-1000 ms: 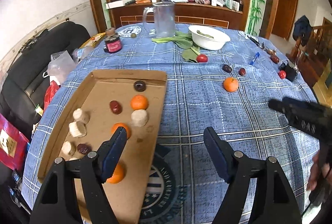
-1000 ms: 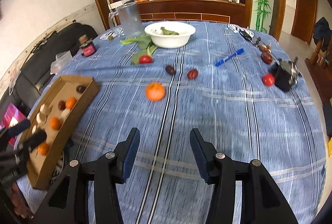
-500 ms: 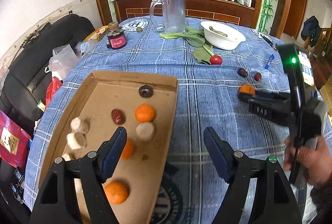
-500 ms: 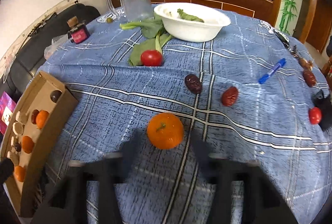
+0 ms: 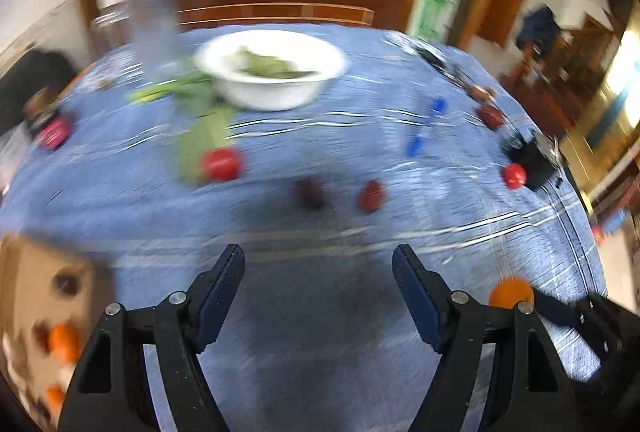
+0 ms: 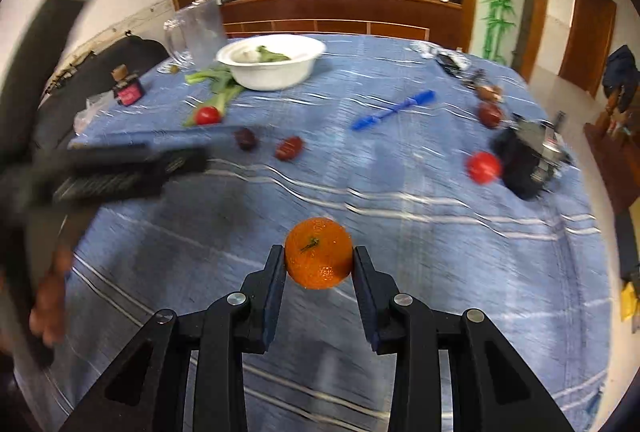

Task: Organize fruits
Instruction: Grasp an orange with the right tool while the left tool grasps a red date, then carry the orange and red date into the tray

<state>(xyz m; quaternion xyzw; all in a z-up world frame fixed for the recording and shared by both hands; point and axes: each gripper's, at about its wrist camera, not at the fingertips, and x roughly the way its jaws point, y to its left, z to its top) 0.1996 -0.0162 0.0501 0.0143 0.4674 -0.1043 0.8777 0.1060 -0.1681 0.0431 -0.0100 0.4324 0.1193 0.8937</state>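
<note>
The bench (image 6: 440,232), under its blue checked cloth, fills both views, and the white bowl (image 6: 276,72) at its far side is our landmark. Left of the bowl and near the front edge, blurred in the left wrist view, sits the cardboard tray (image 5: 24,272) with oranges and dark fruits in it. The left gripper (image 5: 318,292) hangs over bare cloth in front of the bowl, jaws spread wide, nothing between them. The right gripper (image 6: 319,272) is well in front of the bowl, and its jaws have just been closing: they now clamp the orange (image 6: 319,252), one pad pressed on each side. A glass jug (image 6: 196,32) stands just left of the bowl, with green leaves (image 6: 218,84) trailing from beside it. A blue pen (image 6: 394,108) lies to the bowl's right. One tomato (image 6: 207,115) rests in front of the bowl by the leaves; another tomato (image 6: 483,167) lies far right of it. Two dates (image 6: 268,144) lie close together in front of the bowl, between it and the orange.
</note>
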